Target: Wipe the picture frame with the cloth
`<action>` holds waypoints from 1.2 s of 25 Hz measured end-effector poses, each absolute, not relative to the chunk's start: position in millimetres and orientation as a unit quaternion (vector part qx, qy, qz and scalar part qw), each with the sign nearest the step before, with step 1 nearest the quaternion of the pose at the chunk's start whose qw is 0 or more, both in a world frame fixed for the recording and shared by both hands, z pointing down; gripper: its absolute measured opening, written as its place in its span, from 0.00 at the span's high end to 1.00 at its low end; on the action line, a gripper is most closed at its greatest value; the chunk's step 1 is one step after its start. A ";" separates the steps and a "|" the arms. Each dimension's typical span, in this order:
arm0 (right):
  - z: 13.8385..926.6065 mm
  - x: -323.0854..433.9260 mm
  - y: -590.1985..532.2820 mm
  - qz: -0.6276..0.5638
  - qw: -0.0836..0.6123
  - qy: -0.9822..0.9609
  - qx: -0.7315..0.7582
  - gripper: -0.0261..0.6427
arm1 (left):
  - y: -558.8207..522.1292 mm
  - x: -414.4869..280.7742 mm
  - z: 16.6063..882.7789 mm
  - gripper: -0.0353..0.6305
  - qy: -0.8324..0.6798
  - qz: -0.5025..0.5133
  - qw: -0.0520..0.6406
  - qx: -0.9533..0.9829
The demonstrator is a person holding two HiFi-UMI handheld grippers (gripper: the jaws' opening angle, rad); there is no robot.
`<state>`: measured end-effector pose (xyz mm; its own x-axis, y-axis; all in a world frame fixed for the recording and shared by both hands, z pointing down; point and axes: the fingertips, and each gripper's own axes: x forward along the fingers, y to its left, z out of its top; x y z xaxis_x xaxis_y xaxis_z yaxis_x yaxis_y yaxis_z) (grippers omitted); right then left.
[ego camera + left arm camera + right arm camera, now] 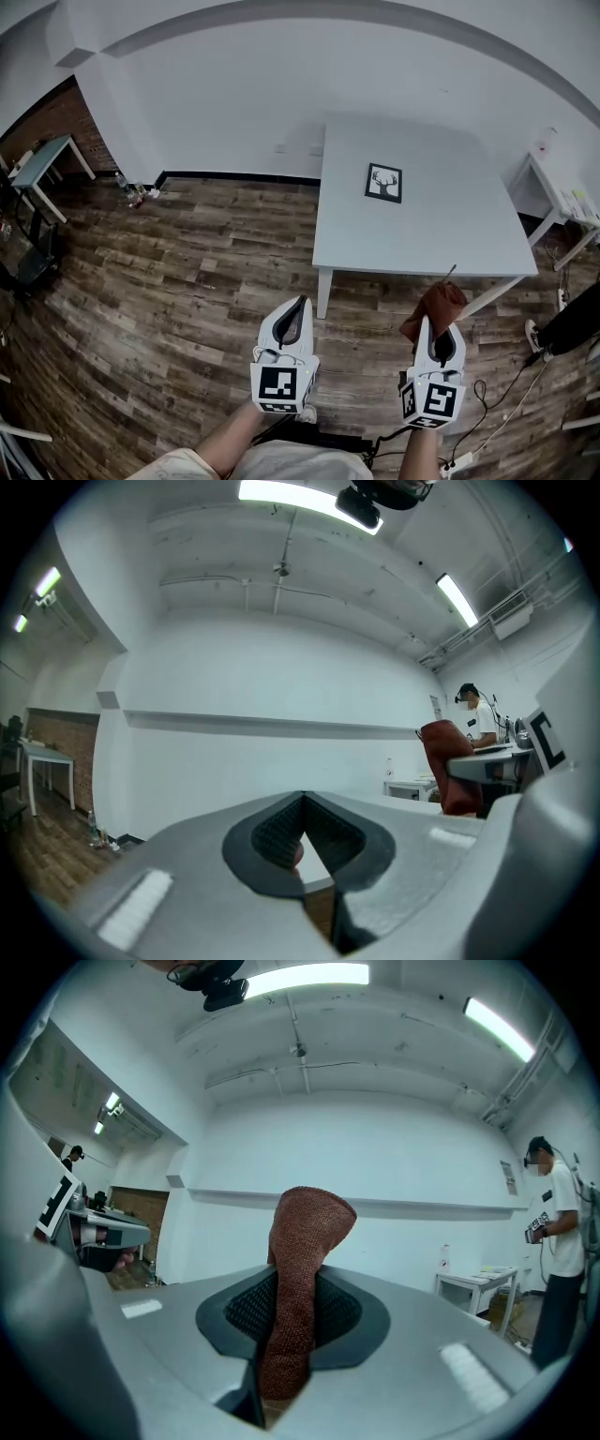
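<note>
A black picture frame (383,183) with a deer print lies flat on the white table (412,234), toward its far middle. My right gripper (442,330) is shut on a rust-brown cloth (436,307), which sticks up between its jaws (300,1269). It hovers over the floor just short of the table's near edge. My left gripper (293,314) is shut with nothing in it, held over the wood floor left of the table leg. In the left gripper view the jaws meet at the tips (302,803).
A table leg (323,292) stands between the grippers. A small white side table (562,192) is at the right, a teal desk (42,164) at the far left. A person's foot (536,337) and cables (497,412) lie at the right on the floor.
</note>
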<state>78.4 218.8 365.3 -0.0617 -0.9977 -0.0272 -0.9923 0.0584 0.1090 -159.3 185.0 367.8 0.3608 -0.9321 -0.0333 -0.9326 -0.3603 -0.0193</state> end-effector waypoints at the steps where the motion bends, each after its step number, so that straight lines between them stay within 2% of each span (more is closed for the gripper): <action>1: 363.4 77.2 209.4 -0.051 0.028 -0.727 0.685 0.80 | 175.2 -159.6 366.7 0.94 0.564 0.008 0.018 -0.825; 12: 358.6 83.6 133.3 -0.063 0.036 -0.723 0.687 0.80 | 91.5 -146.1 363.3 0.94 0.553 0.008 0.027 -0.833; 30: 383.2 191.9 -84.3 -0.023 0.032 -0.739 0.672 0.80 | -120.7 -30.4 357.1 0.94 0.566 0.012 0.019 -0.824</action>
<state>191.9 -84.3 383.2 -0.0940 -0.9954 0.0163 -0.9924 0.0950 0.0777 -30.4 -120.7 357.1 0.3582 -0.9328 -0.0410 -0.9337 -0.3578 -0.0172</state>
